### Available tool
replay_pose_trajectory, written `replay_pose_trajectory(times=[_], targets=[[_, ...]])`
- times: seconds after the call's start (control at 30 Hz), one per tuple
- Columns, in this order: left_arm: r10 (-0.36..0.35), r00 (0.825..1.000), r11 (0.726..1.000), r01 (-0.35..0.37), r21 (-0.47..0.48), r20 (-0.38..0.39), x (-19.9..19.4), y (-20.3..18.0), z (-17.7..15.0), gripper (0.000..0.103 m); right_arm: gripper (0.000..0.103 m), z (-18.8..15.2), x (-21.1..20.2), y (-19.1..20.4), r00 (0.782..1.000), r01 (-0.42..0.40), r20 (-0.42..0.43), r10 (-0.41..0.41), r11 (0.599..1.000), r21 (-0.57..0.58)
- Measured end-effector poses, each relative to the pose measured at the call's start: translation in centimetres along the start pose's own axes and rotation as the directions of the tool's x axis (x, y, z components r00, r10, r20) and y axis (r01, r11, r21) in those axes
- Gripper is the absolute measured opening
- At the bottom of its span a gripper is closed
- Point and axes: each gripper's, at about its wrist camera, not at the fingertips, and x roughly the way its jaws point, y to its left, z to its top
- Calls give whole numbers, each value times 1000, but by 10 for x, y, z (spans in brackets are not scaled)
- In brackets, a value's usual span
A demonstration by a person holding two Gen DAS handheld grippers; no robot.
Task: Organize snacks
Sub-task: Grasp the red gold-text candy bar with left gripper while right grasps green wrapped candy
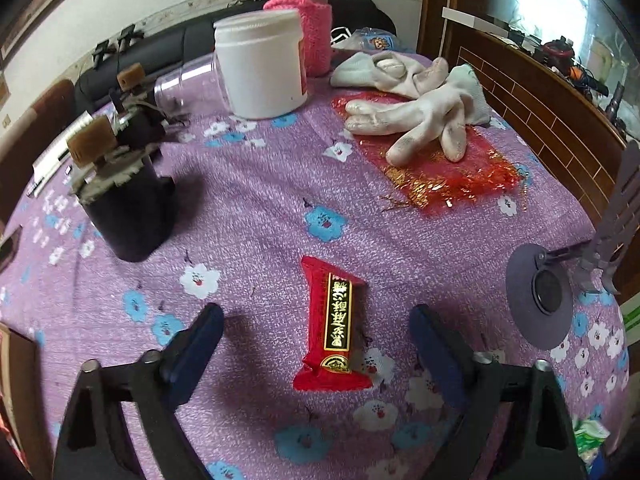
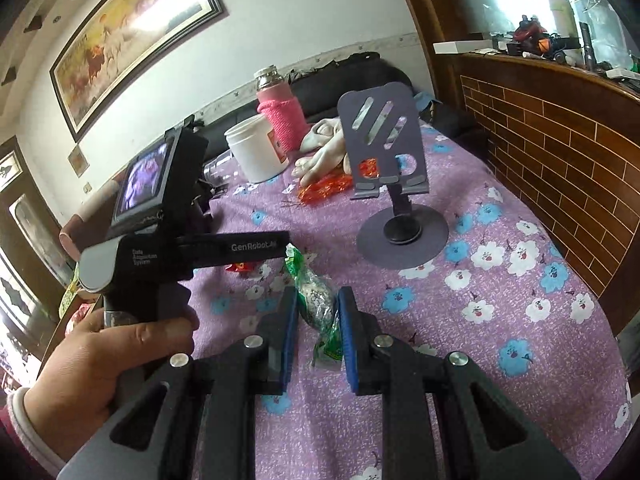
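Hovering over the purple flowered tablecloth [image 1: 260,200], my left gripper [image 1: 316,334] stands spread, the red snack bar [image 1: 334,326] lying flat between its fingers, untouched. My right gripper [image 2: 318,316] is clenched on a green-wrapped snack [image 2: 318,300], lifted above the cloth.

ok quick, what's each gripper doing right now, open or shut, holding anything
Left gripper: open, holding nothing; the red snack bar lies on the cloth between its fingers.
Right gripper: shut on a green-wrapped snack.
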Motion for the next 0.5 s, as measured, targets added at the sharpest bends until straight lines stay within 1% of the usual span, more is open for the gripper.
replay_pose_trajectory(times=[0.03, 0.07, 0.1, 0.13, 0.17, 0.27, 0.37, 0.5], targets=[[-13, 1000, 1000, 13, -3, 6, 0, 1, -1, 78, 19, 0, -1, -1, 1000, 0, 7, 0, 1000, 6], [-11, 1000, 1000, 11, 0, 16, -2, 2, 0, 65, 19, -1, -2, -2, 1000, 5, 10, -5, 1000, 5], [-17, 1000, 1000, 17, 6, 19, -3, 1, 1, 56, 19, -1, -2, -2, 1000, 9, 11, -9, 1000, 4], [-19, 1000, 1000, 18, 15, 20, -4, 0, 1, 34, 19, -1, -2, -3, 1000, 8, 10, -8, 1000, 5], [-28, 1000, 999, 27, 18, 15, -6, 0, 2, 19, 19, -2, -1, -2, 1000, 8, 10, -8, 1000, 5], [-31, 999, 999, 31, 29, 17, -10, 3, -2, 19, 19, -2, -1, 0, 1000, 10, 11, -10, 1000, -8], [-2, 999, 1000, 1, 31, 39, -19, 13, -15, 19, 19, -2, -1, 4, 1000, 2, 11, -2, 1000, -20], [31, 997, 999, -32, 14, 68, -41, 39, -39, 19, 19, -4, 0, 14, 1000, -23, -3, 23, 999, -42]])
